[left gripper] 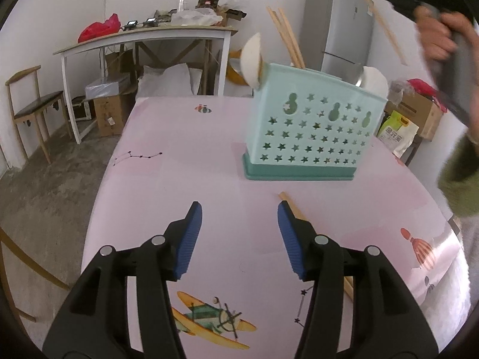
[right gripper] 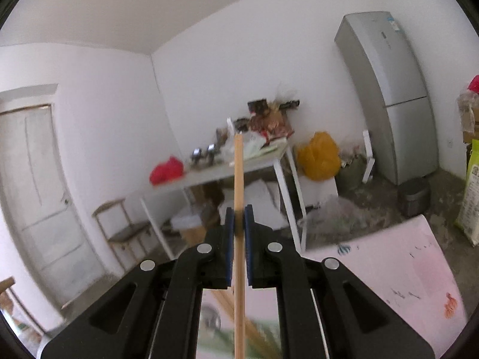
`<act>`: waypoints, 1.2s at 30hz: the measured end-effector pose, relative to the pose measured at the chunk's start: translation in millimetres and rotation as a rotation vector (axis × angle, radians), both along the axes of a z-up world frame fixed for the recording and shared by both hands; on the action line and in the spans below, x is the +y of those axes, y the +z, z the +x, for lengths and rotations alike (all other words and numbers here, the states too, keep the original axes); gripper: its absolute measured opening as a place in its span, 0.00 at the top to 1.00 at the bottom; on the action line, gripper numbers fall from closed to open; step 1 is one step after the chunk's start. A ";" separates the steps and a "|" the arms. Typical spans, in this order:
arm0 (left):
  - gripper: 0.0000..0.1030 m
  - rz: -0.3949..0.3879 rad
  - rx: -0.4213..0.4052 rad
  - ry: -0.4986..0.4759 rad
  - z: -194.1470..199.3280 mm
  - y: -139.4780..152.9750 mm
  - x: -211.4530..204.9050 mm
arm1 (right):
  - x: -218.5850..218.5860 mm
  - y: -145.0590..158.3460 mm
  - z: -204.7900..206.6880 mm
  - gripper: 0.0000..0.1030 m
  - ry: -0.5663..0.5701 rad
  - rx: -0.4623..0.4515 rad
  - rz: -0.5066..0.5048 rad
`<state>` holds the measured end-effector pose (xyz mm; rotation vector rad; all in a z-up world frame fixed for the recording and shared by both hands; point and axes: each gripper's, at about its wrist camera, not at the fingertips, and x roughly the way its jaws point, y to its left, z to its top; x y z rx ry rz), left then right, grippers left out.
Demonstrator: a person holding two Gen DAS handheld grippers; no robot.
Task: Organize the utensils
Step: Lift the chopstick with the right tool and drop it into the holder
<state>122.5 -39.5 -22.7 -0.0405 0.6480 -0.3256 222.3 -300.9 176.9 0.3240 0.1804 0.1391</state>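
Observation:
A mint-green utensil holder [left gripper: 311, 125] with star-shaped holes stands on the pink table [left gripper: 185, 155]. Wooden chopsticks [left gripper: 287, 39] and two white spoons [left gripper: 253, 59] stick out of its top. My left gripper [left gripper: 239, 218] hovers low over the table in front of the holder, open, with nothing between its blue pads. A loose chopstick [left gripper: 292, 206] lies on the table, partly hidden behind the right-hand finger. My right gripper [right gripper: 238, 218] is raised in the air, shut on a single chopstick [right gripper: 238, 173]. In the left wrist view a hand [left gripper: 437, 36] holds it up above and to the right of the holder.
A white side table [left gripper: 143, 37] piled with clutter stands behind, with a wooden chair [left gripper: 33, 107] and cardboard boxes [left gripper: 109, 113] at the left. A grey fridge [left gripper: 338, 30] stands at the back right. The pink table's left edge drops to a concrete floor.

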 end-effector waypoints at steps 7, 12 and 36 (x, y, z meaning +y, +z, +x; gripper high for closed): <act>0.52 -0.016 0.017 0.038 10.9 -3.2 13.3 | 18.1 -22.8 42.5 0.93 -0.132 0.005 -0.048; 0.52 -0.023 0.022 0.044 18.9 -6.0 17.8 | 27.1 -32.8 53.1 0.93 -0.174 0.025 -0.123; 0.52 -0.014 0.043 0.046 13.5 -4.8 15.5 | 16.6 -62.0 -47.3 0.50 -0.150 0.130 -0.306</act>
